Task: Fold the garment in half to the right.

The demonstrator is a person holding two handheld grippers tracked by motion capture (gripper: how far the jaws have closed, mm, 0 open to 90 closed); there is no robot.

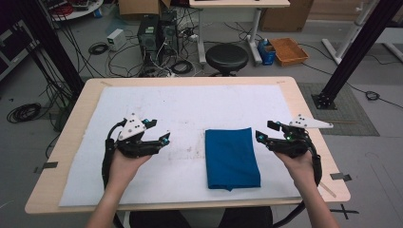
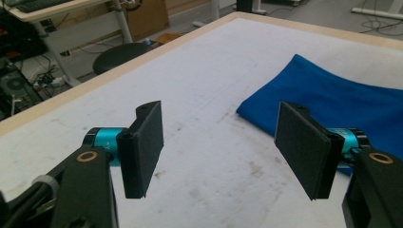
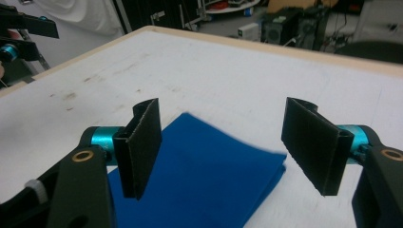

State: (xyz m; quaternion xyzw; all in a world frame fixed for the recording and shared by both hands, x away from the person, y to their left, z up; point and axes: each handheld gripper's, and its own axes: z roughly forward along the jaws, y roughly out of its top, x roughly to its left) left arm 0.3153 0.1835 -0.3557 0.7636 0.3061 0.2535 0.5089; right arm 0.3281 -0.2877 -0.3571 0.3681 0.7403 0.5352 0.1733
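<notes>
I'm hovering both grippers, left (image 1: 159, 131) and right (image 1: 266, 131), fingers wide open and empty, either side of the folded blue cloth (image 1: 232, 157) lying on the table (image 1: 190, 81).

Blue cloth (image 1: 232, 158): folded rectangle, flat on white mat, right of centre.

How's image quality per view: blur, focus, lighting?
High view: sharp on the folded blue cloth and the white mat, dim floor behind. Left gripper view: jaws crisp, cloth slightly soft. Right gripper view: cloth edges smeared, likely motion blur; background dark. No glare in any view.
</notes>
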